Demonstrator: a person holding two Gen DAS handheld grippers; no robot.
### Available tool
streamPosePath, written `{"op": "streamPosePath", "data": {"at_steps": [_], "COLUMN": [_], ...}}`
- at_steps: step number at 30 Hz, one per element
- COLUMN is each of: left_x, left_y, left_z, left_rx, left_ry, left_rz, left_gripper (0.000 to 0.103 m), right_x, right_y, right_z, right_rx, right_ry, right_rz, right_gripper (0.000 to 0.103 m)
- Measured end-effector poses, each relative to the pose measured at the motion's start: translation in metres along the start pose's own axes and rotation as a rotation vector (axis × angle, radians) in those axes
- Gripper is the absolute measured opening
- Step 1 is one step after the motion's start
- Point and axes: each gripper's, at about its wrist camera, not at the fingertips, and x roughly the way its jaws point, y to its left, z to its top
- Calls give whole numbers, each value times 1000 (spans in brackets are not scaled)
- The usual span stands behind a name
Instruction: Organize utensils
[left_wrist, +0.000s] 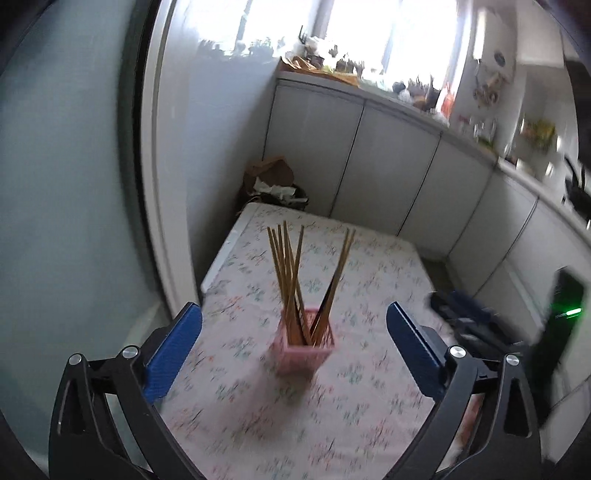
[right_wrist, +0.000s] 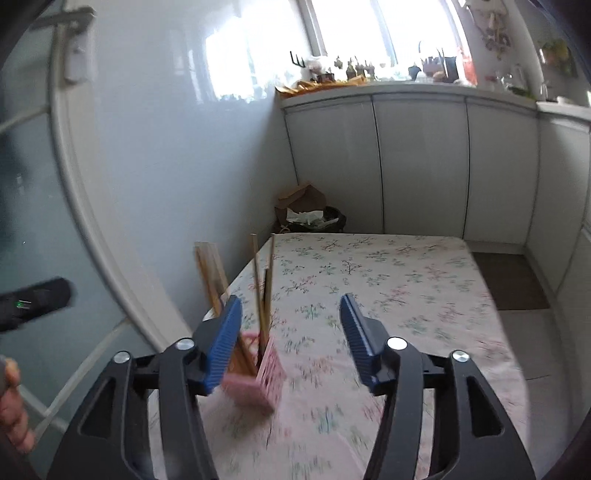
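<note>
A pink slotted holder (left_wrist: 303, 345) stands upright on the floral-cloth table (left_wrist: 369, 288), with several wooden chopsticks (left_wrist: 291, 273) fanning out of it. My left gripper (left_wrist: 294, 317) is open and empty above the table, and the holder shows between its blue fingers (left_wrist: 175, 349). In the right wrist view the same holder (right_wrist: 258, 373) and chopsticks (right_wrist: 263, 284) sit low left, just right of the left blue finger (right_wrist: 223, 338). My right gripper (right_wrist: 291, 306) is open and empty. It also shows blurred at the right of the left wrist view (left_wrist: 465, 314).
White cabinets (left_wrist: 369, 162) run behind and to the right of the table, with a cluttered counter (left_wrist: 424, 92) under the window. A bin with paper bags (left_wrist: 275, 184) sits in the corner beyond the table. A glass door (right_wrist: 37, 221) stands to the left.
</note>
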Motion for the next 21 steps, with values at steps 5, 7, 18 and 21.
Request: {"op": "streamPosePath", "data": {"at_steps": [5,7,18,21], "left_x": [-53,-73,-134,-142], "left_y": [-40,-50,-82,-86], "left_z": [-20,-30,-63,-65], "left_rx": [78,107,203,220], "left_ry": [-19,-35,-95,-108], "left_rz": [46,50,127,131], "left_gripper": [96,96,96,96], "right_x": [-84,-115,-193,-199], "right_y": [12,16,27,32], "right_z": [-12,-26,-55,-57], "right_rx": [-40,-61,-78,-85], "right_ry": [39,53,34,54], "right_rz": [25,-4,-13,-26], "right_gripper": [93,94,96,96]}}
